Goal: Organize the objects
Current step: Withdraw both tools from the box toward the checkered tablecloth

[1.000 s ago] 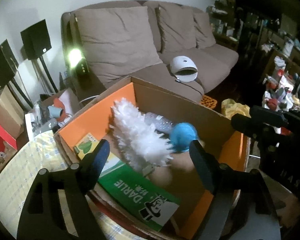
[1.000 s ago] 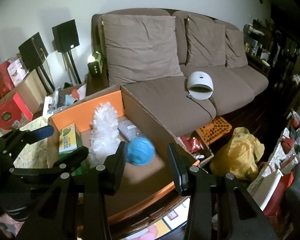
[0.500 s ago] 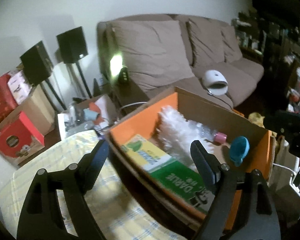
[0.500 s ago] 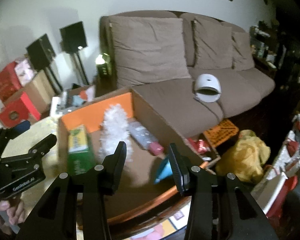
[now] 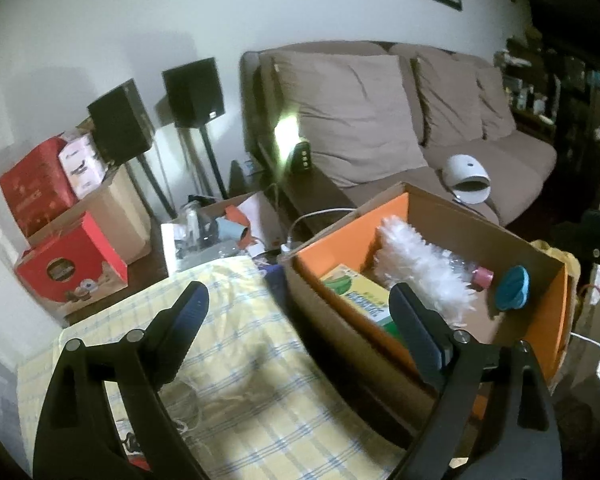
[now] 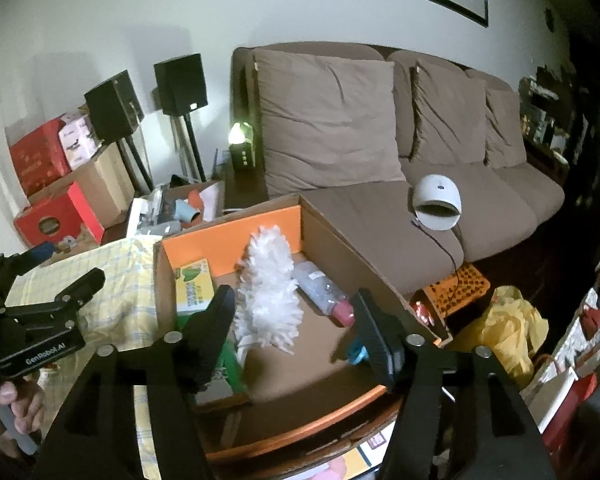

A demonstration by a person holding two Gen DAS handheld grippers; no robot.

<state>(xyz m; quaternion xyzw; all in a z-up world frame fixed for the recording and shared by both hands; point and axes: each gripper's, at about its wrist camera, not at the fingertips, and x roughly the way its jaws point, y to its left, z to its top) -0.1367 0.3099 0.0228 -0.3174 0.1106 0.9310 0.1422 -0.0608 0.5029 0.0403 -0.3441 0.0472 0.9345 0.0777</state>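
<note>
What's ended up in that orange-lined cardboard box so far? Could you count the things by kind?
White fluffy duster: 1
Clear plastic bottle with pink cap: 1
Blue round silicone piece: 1
Yellow-green printed carton: 1
Green carton, mostly hidden by the claw: 1
Total: 5 things in the orange-lined cardboard box.

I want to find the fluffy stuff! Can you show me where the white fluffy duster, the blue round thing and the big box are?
white fluffy duster [image 6: 266,292], right wrist view, middle of its fluff.
blue round thing [image 5: 511,293], left wrist view, its blue face.
big box [image 5: 340,236], left wrist view, orange inner wall.
</note>
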